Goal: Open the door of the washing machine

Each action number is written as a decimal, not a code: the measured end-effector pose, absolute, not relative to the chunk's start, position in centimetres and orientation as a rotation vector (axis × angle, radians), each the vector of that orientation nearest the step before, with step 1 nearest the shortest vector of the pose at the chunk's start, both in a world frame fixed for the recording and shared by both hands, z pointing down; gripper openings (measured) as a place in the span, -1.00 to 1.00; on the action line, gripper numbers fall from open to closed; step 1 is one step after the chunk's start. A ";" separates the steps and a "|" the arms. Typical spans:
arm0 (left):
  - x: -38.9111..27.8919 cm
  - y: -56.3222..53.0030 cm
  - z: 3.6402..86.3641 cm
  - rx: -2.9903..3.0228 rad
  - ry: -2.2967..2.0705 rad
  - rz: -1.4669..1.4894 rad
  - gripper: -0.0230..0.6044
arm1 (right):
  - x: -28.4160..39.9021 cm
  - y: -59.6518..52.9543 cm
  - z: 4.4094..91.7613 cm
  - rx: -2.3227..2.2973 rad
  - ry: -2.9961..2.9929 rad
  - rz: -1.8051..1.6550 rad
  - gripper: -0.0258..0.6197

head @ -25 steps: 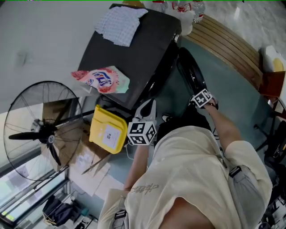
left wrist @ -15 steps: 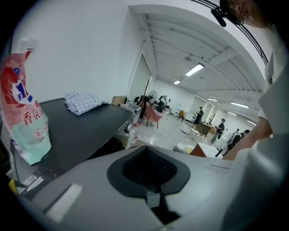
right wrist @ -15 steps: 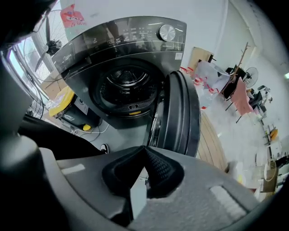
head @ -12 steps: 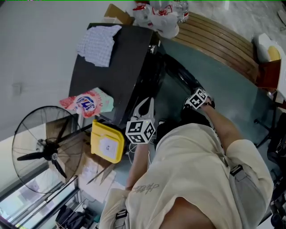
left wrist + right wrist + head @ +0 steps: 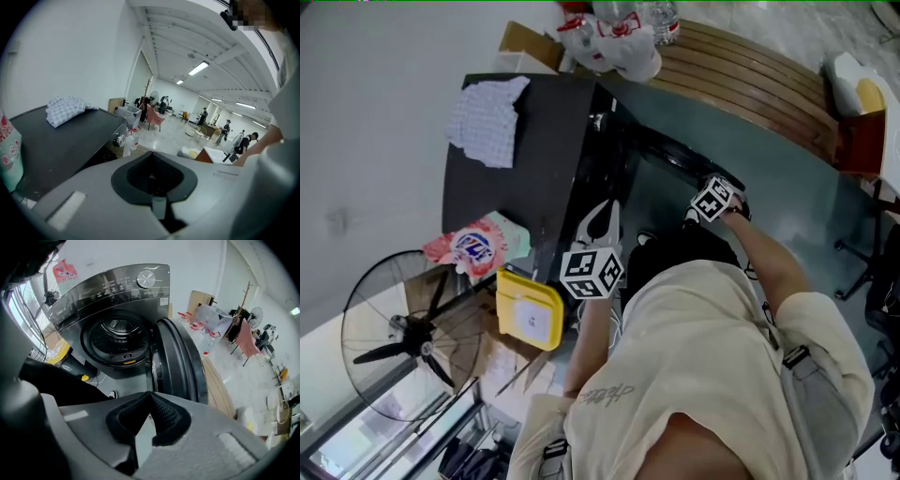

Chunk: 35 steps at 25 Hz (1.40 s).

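Round dark door of the grey front-loading washing machine is seen swung wide, drum opening exposed; task judged essentially done. Right gripper is held just before the door rim, arm extended, jaws together on nothing. Left gripper is kept idle beside the machine top, jaws closed, empty.

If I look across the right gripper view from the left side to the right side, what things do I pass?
yellow box → washing machine drum → open door → pink cloth, hanging far back in the room.
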<state>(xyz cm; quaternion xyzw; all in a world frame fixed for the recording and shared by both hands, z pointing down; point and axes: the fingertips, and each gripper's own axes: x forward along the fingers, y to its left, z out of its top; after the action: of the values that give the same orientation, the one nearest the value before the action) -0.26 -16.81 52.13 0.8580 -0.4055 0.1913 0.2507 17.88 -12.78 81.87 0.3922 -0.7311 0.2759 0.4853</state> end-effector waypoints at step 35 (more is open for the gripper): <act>-0.1 -31.7 51.6 2.359 -0.976 0.391 -0.87 | 26.3 -23.8 80.6 1.056 -1.520 0.778 -0.92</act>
<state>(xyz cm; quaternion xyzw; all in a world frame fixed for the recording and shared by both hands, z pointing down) -0.12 -31.66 51.64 0.8780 -0.3632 0.1456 0.2757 26.29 -23.75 80.61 0.4436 -0.6386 0.3271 0.5370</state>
